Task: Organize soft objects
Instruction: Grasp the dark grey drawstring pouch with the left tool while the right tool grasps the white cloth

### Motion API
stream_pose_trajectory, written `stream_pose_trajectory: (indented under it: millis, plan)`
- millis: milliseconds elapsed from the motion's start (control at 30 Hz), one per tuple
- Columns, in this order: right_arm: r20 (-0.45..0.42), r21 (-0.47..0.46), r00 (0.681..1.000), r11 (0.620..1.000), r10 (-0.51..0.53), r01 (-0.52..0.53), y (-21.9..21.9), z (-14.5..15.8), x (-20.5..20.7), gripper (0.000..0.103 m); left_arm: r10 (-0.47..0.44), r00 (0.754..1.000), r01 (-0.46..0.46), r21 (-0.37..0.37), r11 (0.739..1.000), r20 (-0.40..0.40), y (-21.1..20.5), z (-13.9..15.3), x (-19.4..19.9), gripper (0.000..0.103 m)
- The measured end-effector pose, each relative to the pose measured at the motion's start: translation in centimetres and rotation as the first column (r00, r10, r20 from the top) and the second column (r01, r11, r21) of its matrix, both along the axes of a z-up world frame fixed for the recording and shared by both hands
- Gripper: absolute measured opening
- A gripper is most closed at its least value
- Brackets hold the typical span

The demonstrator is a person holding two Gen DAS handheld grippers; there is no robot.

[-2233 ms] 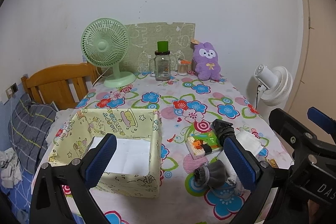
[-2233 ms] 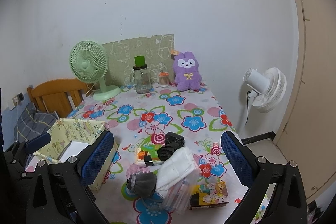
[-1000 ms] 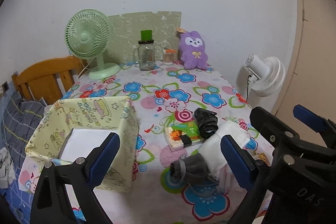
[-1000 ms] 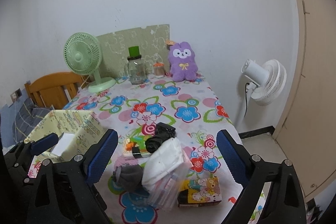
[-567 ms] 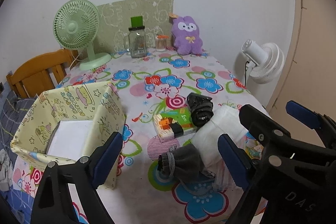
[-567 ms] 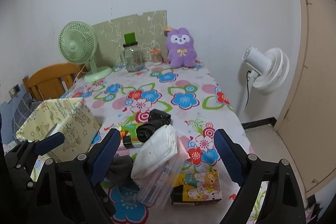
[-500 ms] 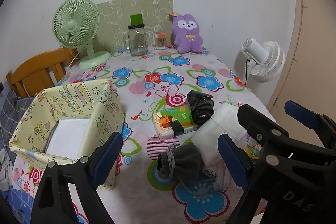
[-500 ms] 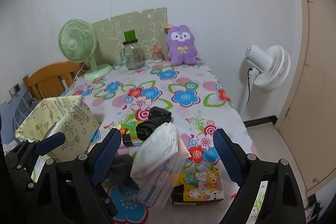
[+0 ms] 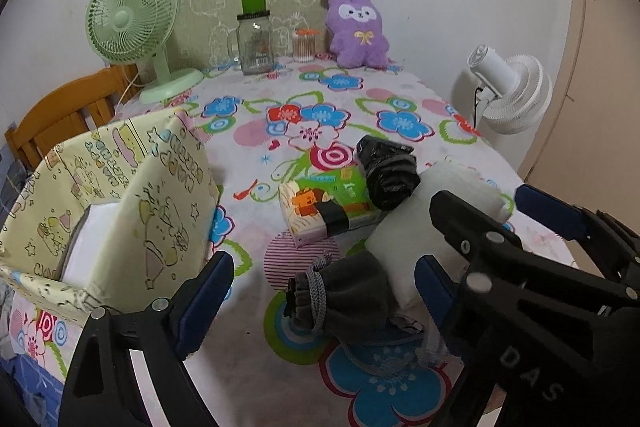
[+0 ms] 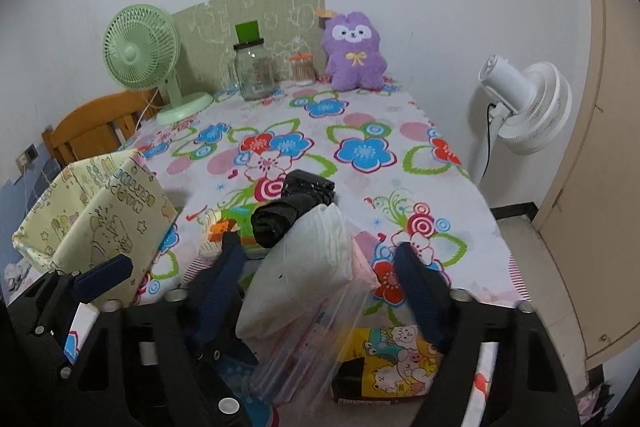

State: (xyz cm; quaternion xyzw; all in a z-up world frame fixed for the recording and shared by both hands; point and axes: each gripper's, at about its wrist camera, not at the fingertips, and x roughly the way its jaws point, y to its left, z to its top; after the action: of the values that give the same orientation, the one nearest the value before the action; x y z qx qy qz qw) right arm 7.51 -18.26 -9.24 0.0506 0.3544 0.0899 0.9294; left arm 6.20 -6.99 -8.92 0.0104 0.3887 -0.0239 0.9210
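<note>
White folded cloth (image 10: 304,267) lies between the right claw (image 10: 320,279), whose jaws have just been closing; left claw (image 9: 320,291) gapes wide.

The left tool (image 9: 320,289) stands open, low over the near part of the table (image 9: 248,339), and a grey drawstring pouch (image 9: 344,297) lies between its blue pads without touching them. Behind the pouch a white folded cloth (image 9: 416,227) lies, partly hidden by the right tool (image 9: 532,211). A black rolled bundle (image 9: 386,173) rests on a colourful small box (image 9: 324,209). At the left a yellow fabric box (image 9: 132,195) stands open. A purple plush toy (image 9: 358,33) sits at the far edge.
</note>
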Motion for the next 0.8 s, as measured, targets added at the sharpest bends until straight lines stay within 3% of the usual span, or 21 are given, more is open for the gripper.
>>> stream_pose_trajectory:
  millis: [133, 333, 533, 800]
  plan:
    - [-0.031, -0.002, 0.999, 1.0, 0.012, -0.012, 0.4, -1.0, 0.8, 0.071, 0.0, 1.0, 0.0, 0.004, 1.0, -0.028, -0.1, -0.9, 0.5, 0.092]
    - [-0.058, 0.0, 0.998, 1.0, 0.028, -0.028, 1.0, -1.8, 1.5, 0.053, 0.003, 0.999, -0.003, 0.002, 1.0, -0.047, 0.0, -1.5, 1.1, 0.086]
    - [-0.063, -0.007, 0.997, 0.999, 0.038, -0.039, 1.4, -2.1, 1.8, 0.039, -0.026, 0.996, 0.025, -0.018, 1.0, -0.09, 0.0, -2.1, 1.8, 0.064]
    - [-0.058, -0.01, 0.997, 0.999, 0.047, -0.048, 1.7, -1.9, 1.7, 0.025, -0.037, 0.995, 0.035, -0.019, 0.999, -0.089, 0.1, -2.1, 1.7, 0.054]
